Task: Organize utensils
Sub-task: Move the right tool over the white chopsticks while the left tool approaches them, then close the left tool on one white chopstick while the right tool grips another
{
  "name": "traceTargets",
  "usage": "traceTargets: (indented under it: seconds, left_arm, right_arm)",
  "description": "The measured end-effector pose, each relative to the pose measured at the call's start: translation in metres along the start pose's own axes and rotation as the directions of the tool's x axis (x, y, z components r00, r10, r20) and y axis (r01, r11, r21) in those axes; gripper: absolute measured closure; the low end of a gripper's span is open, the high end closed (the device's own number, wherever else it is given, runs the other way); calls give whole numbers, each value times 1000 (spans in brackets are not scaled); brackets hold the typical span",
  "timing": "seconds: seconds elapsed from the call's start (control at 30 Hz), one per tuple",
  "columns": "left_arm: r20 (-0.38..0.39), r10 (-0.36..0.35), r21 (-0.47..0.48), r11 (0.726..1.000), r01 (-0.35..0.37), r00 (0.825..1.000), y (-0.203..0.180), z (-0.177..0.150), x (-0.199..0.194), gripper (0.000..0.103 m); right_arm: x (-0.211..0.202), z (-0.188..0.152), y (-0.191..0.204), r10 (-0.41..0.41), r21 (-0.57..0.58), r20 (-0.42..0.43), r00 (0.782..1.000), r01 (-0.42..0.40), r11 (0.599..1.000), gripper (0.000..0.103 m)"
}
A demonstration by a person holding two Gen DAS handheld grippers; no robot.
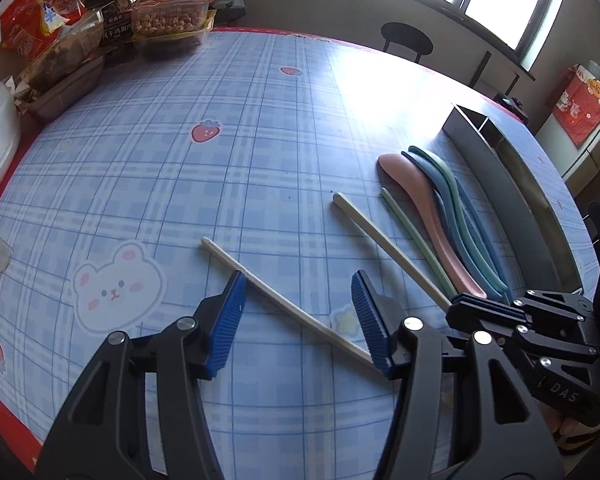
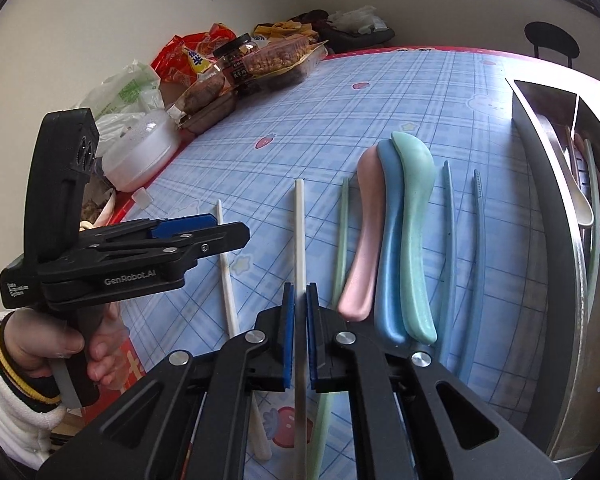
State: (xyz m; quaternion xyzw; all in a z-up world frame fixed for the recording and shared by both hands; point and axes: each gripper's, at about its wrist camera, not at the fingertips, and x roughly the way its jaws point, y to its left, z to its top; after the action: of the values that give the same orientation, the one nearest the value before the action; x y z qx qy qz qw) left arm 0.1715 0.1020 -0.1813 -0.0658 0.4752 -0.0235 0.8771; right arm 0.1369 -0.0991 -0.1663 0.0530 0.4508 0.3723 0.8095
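Nearest the right-wrist camera, the right gripper [image 2: 300, 292] has its blue ribbed pads pressed together on a straight white plastic chopstick [image 2: 299, 232], pinching it partway along while its far end points across the blue checked tablecloth [image 2: 300, 120]. To its left, the left gripper [image 1: 298, 292] hangs with its jaws spread on either side of a second white chopstick with a ribbed tip [image 1: 268, 284], which lies slantwise on the cloth; the pads look clear of it. So the step in hand appears to be gathering the white pair, one stick per tool. Just beyond lie a pale green chopstick [image 2: 342, 240], then a pink plastic spoon [image 2: 360, 248], a blue spoon [image 2: 390, 240] and a teal spoon [image 2: 416, 232] overlapping one another, with two slim blue chopsticks [image 2: 476, 232] beside them. Farther right stands the long stainless-steel divided utensil tray [image 2: 580, 280], already holding a white spoon [image 2: 580, 196] and some sticks. Next, the left jaws likely need to settle and close on their stick, then both sticks want lifting level to the tray's chopstick compartment.
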Motion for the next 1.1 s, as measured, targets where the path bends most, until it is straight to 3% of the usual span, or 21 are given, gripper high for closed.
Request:
traceTargets:
  seconds: [0.37, 0.63, 0.8, 0.93, 1.1]
  left_arm:
    - [17, 88, 47, 995, -89, 996, -17, 16, 15, 54]
    - [-25, 59, 87, 995, -57, 998, -41, -15, -2, 53]
    - [-6, 93, 139, 986, -91, 996, -56, -32, -8, 52]
    - [18, 89, 134, 987, -90, 996, -48, -32, -10, 78]
    - [-10, 45, 160, 986, -43, 999, -33, -27, -12, 86]
  right_arm:
    - [-5, -1, -7, 7, 44, 31, 999, -8, 999, 97]
    - [-8, -2, -8, 8, 55, 41, 999, -10, 998, 97]
    - [-11, -3, -11, 10, 64, 49, 999, -13, 998, 97]
    - [-11, -3, -11, 10, 65, 51, 999, -14, 998, 97]
    - [-11, -3, -9, 14, 61, 48, 999, -17, 998, 97]
